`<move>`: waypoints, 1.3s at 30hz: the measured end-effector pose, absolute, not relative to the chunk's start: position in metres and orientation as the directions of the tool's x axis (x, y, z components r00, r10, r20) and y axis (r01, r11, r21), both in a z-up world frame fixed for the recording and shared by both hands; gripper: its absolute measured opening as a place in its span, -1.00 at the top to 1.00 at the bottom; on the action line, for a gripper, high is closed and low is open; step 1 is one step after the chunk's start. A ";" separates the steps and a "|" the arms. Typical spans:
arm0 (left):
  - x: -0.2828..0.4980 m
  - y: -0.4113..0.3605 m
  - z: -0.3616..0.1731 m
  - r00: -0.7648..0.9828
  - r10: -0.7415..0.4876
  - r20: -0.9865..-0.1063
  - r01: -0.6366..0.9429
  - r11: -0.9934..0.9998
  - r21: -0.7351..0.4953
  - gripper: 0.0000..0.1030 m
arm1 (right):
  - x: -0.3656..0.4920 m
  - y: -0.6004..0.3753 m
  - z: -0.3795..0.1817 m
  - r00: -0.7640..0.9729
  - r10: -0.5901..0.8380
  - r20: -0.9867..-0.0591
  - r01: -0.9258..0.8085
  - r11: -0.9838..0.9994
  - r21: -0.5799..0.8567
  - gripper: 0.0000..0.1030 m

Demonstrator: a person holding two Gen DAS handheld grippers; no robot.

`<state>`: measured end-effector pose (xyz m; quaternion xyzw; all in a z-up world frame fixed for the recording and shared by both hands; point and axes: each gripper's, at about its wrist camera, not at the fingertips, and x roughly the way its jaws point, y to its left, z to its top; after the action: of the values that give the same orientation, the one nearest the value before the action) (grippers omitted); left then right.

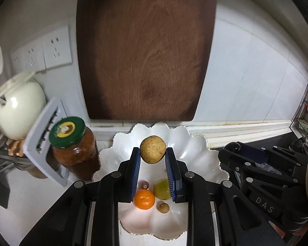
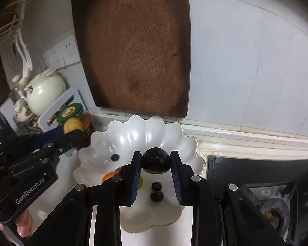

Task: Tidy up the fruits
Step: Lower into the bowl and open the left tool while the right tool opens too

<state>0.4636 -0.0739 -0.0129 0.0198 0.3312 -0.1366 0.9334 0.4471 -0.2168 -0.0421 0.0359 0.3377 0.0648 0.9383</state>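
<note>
Left wrist view: the left gripper (image 1: 153, 153) clamps one round, tan, rough-skinned fruit (image 1: 153, 149) between its blue ribbed pads (image 1: 136, 172), holding it above the white scalloped ceramic bowl (image 1: 197, 153). The skin is matte and finely speckled, darker toward its lower edge. Four fruits lie in the bowl below it: one glossy orange mandarin (image 1: 144, 199), one yellow-green fruit (image 1: 162, 189) partly hidden by the right pad, one small brown round fruit (image 1: 164, 207), and one small reddish-brown fruit (image 1: 144, 184). Left of the bowl stands one glass jar with a green lid (image 1: 76, 147). One dark wooden cutting board (image 1: 145, 49) leans on the far wall.

Right wrist view: the right gripper (image 2: 156, 162) grips one glossy black round fruit (image 2: 156, 160) between its pads, over the same bowl (image 2: 145, 131). Two small dark berries (image 2: 156, 191) lie touching each other on the bowl floor, and one more dark berry (image 2: 115, 157) rests on the left inner wall. The left gripper (image 2: 71, 131) holds the tan fruit (image 2: 72, 124) at the left, just outside the bowl's rim.
</note>
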 end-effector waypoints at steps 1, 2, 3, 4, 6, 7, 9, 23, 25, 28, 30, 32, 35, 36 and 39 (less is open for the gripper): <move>0.471 -0.074 -0.016 0.729 -0.245 -0.639 0.269 0.961 -0.062 0.51 | 0.451 -0.217 -0.044 0.757 0.146 -0.636 -0.096 0.989 0.112 0.42; 0.476 -0.074 -0.019 0.720 -0.244 -0.650 0.268 0.961 -0.063 0.51 | 0.456 -0.217 -0.046 0.750 0.147 -0.645 -0.097 0.989 0.112 0.42; 0.480 -0.075 -0.022 0.713 -0.242 -0.658 0.269 0.961 -0.062 0.51 | 0.460 -0.217 -0.048 0.745 0.145 -0.651 -0.097 0.989 0.110 0.42; 0.485 -0.076 -0.024 0.706 -0.239 -0.667 0.270 0.961 -0.059 0.51 | 0.464 -0.218 -0.050 0.739 0.142 -0.659 -0.094 0.990 0.108 0.42; 0.493 -0.078 -0.028 0.692 -0.234 -0.682 0.270 0.961 -0.055 0.51 | 0.472 -0.217 -0.054 0.726 0.142 -0.672 -0.095 0.990 0.106 0.42; 0.497 -0.079 -0.031 0.686 -0.229 -0.690 0.270 0.962 -0.051 0.51 | 0.477 -0.218 -0.056 0.719 0.146 -0.680 -0.096 0.989 0.111 0.42; 0.503 -0.081 -0.036 0.676 -0.217 -0.704 0.266 0.963 -0.042 0.51 | 0.485 -0.218 -0.061 0.705 0.149 -0.693 -0.096 0.989 0.115 0.42; 0.537 -0.089 -0.069 0.614 -0.163 -0.773 0.256 0.967 -0.001 0.51 | 0.515 -0.219 -0.089 0.646 0.114 -0.755 -0.081 0.993 0.081 0.41; 0.541 -0.090 -0.072 0.600 -0.167 -0.783 0.258 0.966 -0.008 0.51 | 0.518 -0.219 -0.092 0.639 0.110 -0.761 -0.077 0.994 0.079 0.41; 0.545 -0.092 -0.077 0.588 -0.166 -0.791 0.254 0.967 -0.015 0.50 | 0.522 -0.220 -0.095 0.630 0.104 -0.770 -0.071 0.995 0.076 0.41; 0.547 -0.094 -0.080 0.578 -0.168 -0.799 0.258 0.966 -0.017 0.50 | 0.525 -0.221 -0.096 0.622 0.103 -0.776 -0.072 0.995 0.075 0.41; 0.548 -0.095 -0.083 0.571 -0.163 -0.805 0.259 0.966 -0.012 0.50 | 0.527 -0.221 -0.098 0.614 0.100 -0.783 -0.070 0.995 0.072 0.41; 0.550 -0.097 -0.086 0.570 -0.150 -0.808 0.254 0.967 0.000 0.39 | 0.529 -0.222 -0.101 0.604 0.084 -0.792 -0.056 0.996 0.063 0.40; 0.549 -0.096 -0.085 0.571 -0.151 -0.807 0.255 0.967 -0.001 0.29 | 0.529 -0.223 -0.102 0.599 0.082 -0.797 -0.052 0.997 0.063 0.39; 0.546 -0.094 -0.082 0.588 -0.139 -0.796 0.245 0.969 0.012 0.15 | 0.529 -0.225 -0.104 0.590 0.073 -0.804 -0.039 0.997 0.062 0.25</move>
<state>0.5462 -0.0941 -0.0823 0.0603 0.4406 -0.1080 0.8892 0.5288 -0.2248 -0.1043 0.0187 0.4514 0.0314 0.8916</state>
